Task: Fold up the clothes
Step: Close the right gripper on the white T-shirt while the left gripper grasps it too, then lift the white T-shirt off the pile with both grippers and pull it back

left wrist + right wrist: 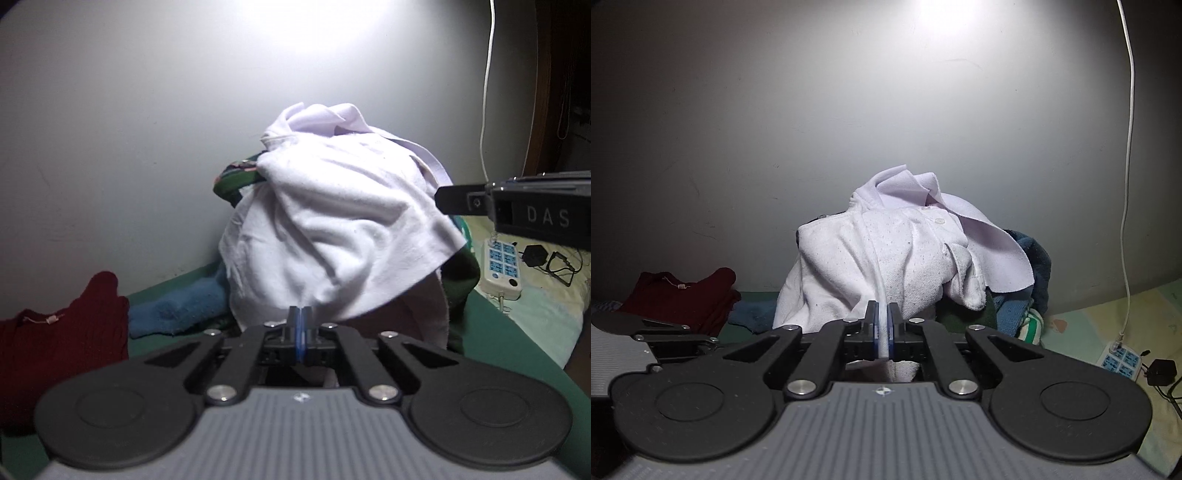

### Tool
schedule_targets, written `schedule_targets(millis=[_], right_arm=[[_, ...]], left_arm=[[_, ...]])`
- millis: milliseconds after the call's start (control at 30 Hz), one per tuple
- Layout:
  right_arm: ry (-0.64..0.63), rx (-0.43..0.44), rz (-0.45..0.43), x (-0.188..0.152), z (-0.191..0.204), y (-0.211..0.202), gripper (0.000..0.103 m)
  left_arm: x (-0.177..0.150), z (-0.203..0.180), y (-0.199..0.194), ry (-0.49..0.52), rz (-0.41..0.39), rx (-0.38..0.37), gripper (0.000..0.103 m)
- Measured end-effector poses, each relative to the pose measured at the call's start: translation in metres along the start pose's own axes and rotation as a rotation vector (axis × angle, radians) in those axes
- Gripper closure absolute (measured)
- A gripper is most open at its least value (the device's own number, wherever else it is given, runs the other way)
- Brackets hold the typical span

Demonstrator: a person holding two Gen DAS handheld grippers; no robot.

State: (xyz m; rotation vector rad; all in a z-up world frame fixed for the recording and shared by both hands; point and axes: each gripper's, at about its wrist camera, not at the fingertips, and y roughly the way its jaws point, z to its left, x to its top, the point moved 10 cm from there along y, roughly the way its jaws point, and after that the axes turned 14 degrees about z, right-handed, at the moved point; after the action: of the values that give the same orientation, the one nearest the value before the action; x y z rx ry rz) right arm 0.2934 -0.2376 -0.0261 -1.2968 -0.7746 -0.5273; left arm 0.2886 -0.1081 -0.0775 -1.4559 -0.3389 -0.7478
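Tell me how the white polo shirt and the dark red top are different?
The white polo shirt with buttons is heaped high on the clothes pile, while the dark red knit top lies low on the green bed surface. The white shirt is pinched by both the left gripper and the right gripper; the red top is touched by neither. The white one is bright, the red one dark. Both are crumpled, unfolded clothes near the wall.

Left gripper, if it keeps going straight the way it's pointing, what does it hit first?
The left gripper would run into the white polo shirt, whose hem already sits at its closed blue fingertips. It seems to be pinching that fabric, though the grip itself is hard to confirm. The clothes pile lies directly behind, then the wall.
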Motion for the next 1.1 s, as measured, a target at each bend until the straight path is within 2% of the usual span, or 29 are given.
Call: schedule_targets(millis=[33, 67, 100, 133, 200, 267, 300, 367, 400, 433, 567, 633, 800, 900, 1100], right_arm=[[0.000, -0.013, -0.010, 0.003, 0.000, 0.001, 0.078], [0.000, -0.026, -0.019, 0.007, -0.001, 0.002, 0.058], [0.002, -0.035, -0.031, 0.010, 0.000, 0.003, 0.046], [0.007, -0.033, -0.051, 0.014, 0.002, 0.004, 0.028], [0.002, -0.046, -0.091, 0.021, 0.007, 0.012, 0.027], [-0.026, -0.063, -0.050, 0.021, 0.010, 0.031, 0.029], [-0.040, -0.071, -0.029, 0.021, 0.012, 0.040, 0.031], [-0.069, -0.088, 0.012, 0.021, 0.016, 0.058, 0.055], [-0.083, -0.096, 0.032, 0.021, 0.018, 0.067, 0.086], [-0.087, -0.100, 0.044, 0.021, 0.019, 0.073, 0.096], [-0.050, -0.048, -0.049, 0.026, 0.032, 0.030, 0.099], [-0.052, 0.004, -0.074, 0.023, 0.038, 0.003, 0.100], [-0.078, 0.146, -0.076, -0.007, 0.054, -0.058, 0.100], [-0.079, 0.226, -0.022, -0.045, 0.067, -0.086, 0.100], [-0.130, 0.243, 0.133, -0.126, 0.099, -0.104, 0.100]], left_arm=[[-0.002, 0.007, -0.002, -0.010, 0.002, 0.004, 0.103], [-0.005, 0.013, -0.005, -0.019, 0.004, 0.008, 0.103], [-0.007, 0.020, -0.007, -0.029, 0.007, 0.012, 0.103], [-0.010, 0.022, -0.008, -0.031, 0.012, 0.018, 0.103], [-0.017, 0.028, -0.011, -0.034, 0.024, 0.028, 0.103], [-0.024, 0.033, -0.013, -0.037, 0.035, 0.039, 0.100], [-0.027, 0.034, -0.015, -0.040, 0.039, 0.043, 0.092], [-0.035, 0.032, -0.017, -0.035, 0.045, 0.057, 0.084], [-0.039, 0.031, -0.019, -0.032, 0.049, 0.063, 0.082], [-0.044, 0.032, -0.020, -0.041, 0.057, 0.062, 0.082], [-0.067, 0.040, -0.024, -0.106, 0.099, 0.035, 0.081], [-0.078, 0.047, -0.028, -0.139, 0.114, 0.029, 0.081], [-0.107, 0.063, -0.044, -0.172, 0.165, 0.077, 0.074], [-0.129, 0.066, -0.054, -0.165, 0.191, 0.102, 0.072], [-0.192, 0.057, -0.075, -0.166, 0.265, 0.055, 0.056]])
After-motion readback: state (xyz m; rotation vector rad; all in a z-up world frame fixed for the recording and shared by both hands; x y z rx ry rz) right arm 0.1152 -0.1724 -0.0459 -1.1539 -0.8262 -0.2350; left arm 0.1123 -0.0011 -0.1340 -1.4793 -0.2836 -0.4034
